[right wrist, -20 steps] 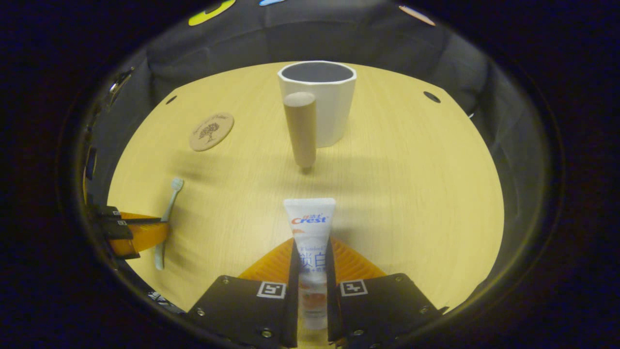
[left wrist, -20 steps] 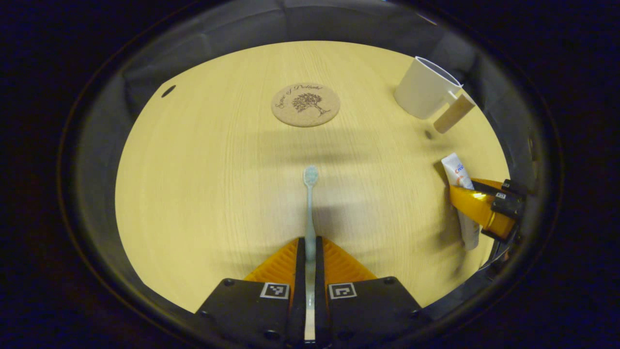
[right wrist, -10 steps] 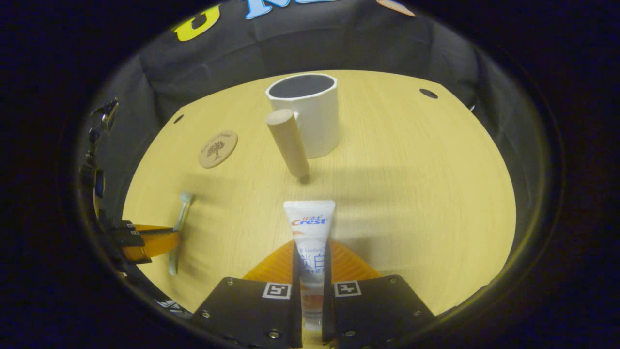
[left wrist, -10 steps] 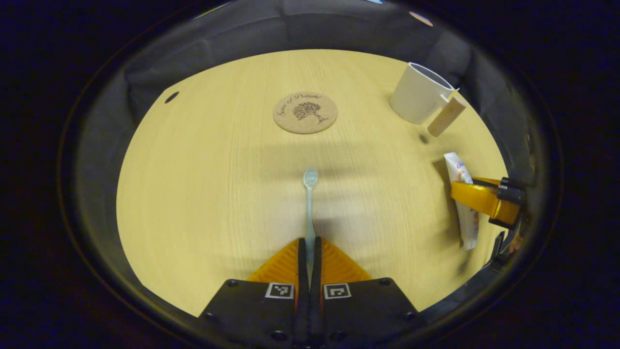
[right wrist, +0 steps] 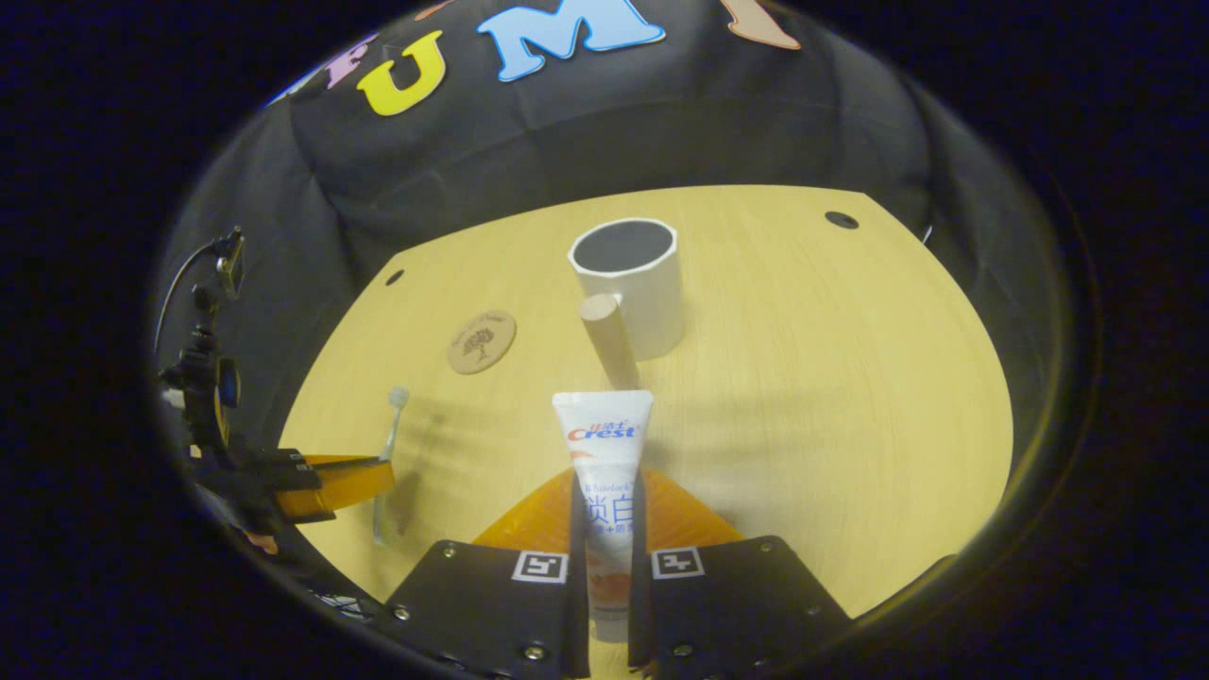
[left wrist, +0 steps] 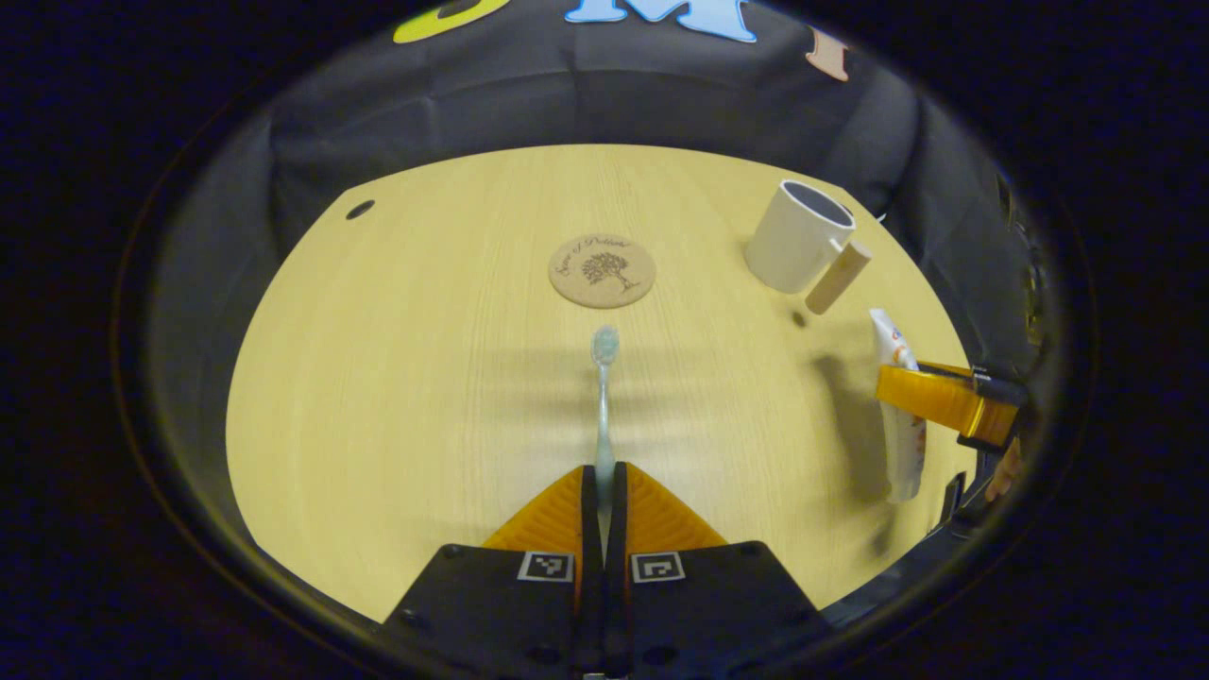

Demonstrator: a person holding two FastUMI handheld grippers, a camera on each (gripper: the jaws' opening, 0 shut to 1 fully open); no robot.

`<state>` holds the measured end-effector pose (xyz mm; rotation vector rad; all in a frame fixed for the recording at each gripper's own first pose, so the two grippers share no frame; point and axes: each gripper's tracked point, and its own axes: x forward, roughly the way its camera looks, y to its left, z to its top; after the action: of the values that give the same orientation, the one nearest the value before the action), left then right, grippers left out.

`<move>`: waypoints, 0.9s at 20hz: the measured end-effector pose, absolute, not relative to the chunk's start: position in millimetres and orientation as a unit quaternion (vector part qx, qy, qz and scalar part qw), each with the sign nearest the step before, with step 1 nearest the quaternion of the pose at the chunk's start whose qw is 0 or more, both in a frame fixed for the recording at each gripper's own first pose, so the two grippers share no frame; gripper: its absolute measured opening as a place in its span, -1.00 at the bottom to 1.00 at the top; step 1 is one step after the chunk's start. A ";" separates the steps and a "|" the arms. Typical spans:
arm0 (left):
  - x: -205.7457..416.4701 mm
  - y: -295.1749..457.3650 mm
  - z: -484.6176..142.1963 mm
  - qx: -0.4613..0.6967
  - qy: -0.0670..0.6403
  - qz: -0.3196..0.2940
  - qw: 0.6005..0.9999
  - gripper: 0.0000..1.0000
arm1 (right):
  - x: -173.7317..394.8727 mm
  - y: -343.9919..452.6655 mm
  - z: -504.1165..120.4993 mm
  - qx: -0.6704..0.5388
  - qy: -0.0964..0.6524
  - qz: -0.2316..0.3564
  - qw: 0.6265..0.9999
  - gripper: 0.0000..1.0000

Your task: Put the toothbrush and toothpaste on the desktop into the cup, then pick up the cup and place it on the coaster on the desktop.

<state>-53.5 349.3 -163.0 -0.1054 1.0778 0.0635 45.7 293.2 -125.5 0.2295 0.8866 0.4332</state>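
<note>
With the left gripper (left wrist: pixel 601 486) clamped on the toothbrush (left wrist: pixel 604 397) and the right gripper (right wrist: pixel 604 501) pinching the toothpaste (right wrist: pixel 603 444), both seemingly lifted off the desk (right wrist: pixel 803 378), nothing's in the cup (right wrist: pixel 628 283) yet, and the coaster (left wrist: pixel 602 271) waits bare.

Showing white cup (right wrist: pixel 631 288) with tan wooden handle (right wrist: pixel 609 342), pale blue toothbrush (left wrist: pixel 604 397), white toothpaste (right wrist: pixel 604 453) with blue-red print, tan tree-printed coaster (left wrist: pixel 602 270), light woodgrain desktop (left wrist: pixel 406 378)
</note>
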 end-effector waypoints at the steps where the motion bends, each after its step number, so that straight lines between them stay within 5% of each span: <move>1: -51.3 349.8 -153.7 -0.050 0.500 0.031 0.864 -0.84 | 44.8 295.0 -118.6 0.114 0.415 0.213 0.877 -0.65; 18: -9.3 341.6 -49.3 -0.092 0.300 0.028 0.949 -0.84 | 103.3 309.7 13.7 0.143 0.191 0.254 0.937 -0.65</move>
<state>-9.3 341.6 -49.3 -0.1879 0.6094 0.0577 103.3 309.7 13.7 0.2913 0.3902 0.5180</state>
